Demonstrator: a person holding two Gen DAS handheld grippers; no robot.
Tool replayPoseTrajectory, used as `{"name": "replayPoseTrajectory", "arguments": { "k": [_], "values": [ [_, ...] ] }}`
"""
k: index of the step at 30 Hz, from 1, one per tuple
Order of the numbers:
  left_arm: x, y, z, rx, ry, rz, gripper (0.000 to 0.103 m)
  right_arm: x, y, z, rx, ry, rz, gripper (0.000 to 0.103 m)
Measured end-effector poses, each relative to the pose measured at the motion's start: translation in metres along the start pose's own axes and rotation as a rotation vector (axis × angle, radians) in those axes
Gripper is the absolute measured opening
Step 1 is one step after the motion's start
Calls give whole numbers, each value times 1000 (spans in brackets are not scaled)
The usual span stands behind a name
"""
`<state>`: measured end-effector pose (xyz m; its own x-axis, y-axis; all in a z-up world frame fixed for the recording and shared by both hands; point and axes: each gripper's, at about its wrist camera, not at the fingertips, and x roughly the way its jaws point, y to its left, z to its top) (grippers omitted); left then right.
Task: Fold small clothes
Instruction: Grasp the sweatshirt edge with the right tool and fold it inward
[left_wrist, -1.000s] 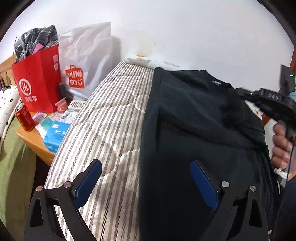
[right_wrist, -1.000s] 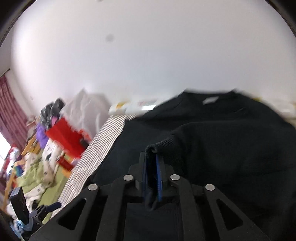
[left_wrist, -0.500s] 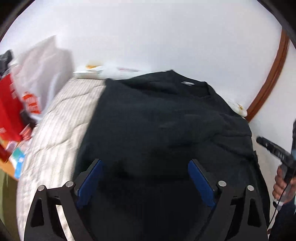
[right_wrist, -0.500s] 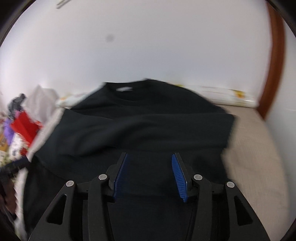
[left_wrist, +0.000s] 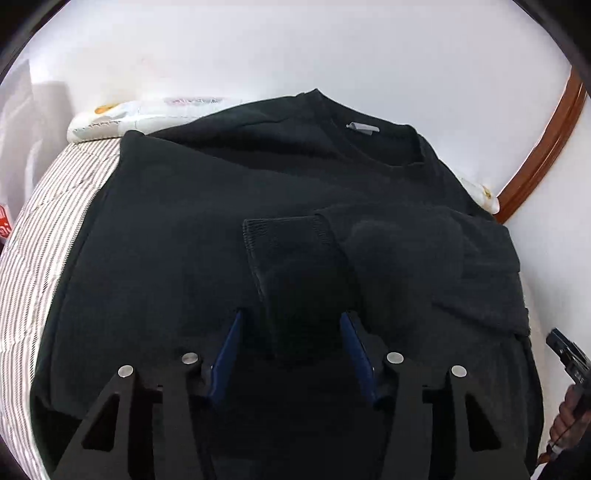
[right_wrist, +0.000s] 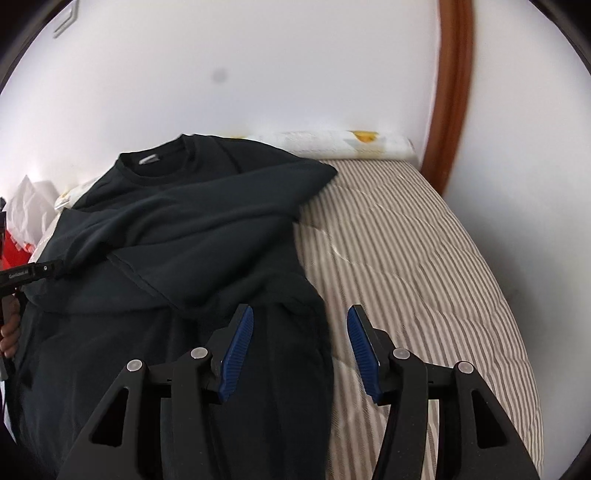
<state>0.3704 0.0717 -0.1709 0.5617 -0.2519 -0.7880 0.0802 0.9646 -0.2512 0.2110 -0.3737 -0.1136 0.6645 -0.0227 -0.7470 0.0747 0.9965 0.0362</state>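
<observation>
One sweater (left_wrist: 184, 240), two hand-held grippers (left_wrist: 291, 347)

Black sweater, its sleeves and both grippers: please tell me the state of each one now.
Black sweater: lying flat on the striped mattress, neck label up.
Sleeve cuff: folded across the body, lying between the left fingers.
Left gripper: closing, not yet pressing the cuff.
Right gripper: opening, over the sweater's edge, holding nothing.

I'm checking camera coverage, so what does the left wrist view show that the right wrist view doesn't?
Only the left wrist view shows the ribbed sleeve cuff lying across the sweater's front, between the closing left tongs. Only the right wrist view shows the bare stripe of mattress beside the sweater's edge. Both show the black sweater, its neck label and the white wall.
</observation>
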Motion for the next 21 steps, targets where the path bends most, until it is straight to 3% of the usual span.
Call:
{"name": "replayPoseTrajectory", "arguments": {
  "k": [2, 3, 5, 6, 9, 13, 16, 19, 21],
  "values": [
    [3, -5, 1, 13, -9, 8, 44, 0, -4, -7, 13, 8, 3, 54],
    [3, -9, 1, 24, -8, 4, 34, 0, -5, -8, 18, 12, 1, 54],
    [2, -14, 2, 34, -20, 32, 22, 2, -5, -11, 28, 19, 1, 54],
    [-1, -19, 3, 56, -34, 57, 9, 4, -4, -12, 30, 21, 2, 54],
    [-19, -22, 7, 64, -76, 72, 9, 5, 1, -11, 29, 20, 1, 54],
    [-78, -7, 12, 34, -210, 71, 9, 2, 10, -5, 12, 0, 0, 54],
    [-106, 7, 6, 44, -256, 157, 9, 1, 15, 1, 1, -19, 0, 55],
    [-118, 25, -5, 48, -273, 220, 9, 5, 18, 9, 13, -25, -11, 55],
    [-113, 46, -15, -4, -225, 205, 8, 9, 19, 13, 22, -24, -1, 55]
  ]
}}
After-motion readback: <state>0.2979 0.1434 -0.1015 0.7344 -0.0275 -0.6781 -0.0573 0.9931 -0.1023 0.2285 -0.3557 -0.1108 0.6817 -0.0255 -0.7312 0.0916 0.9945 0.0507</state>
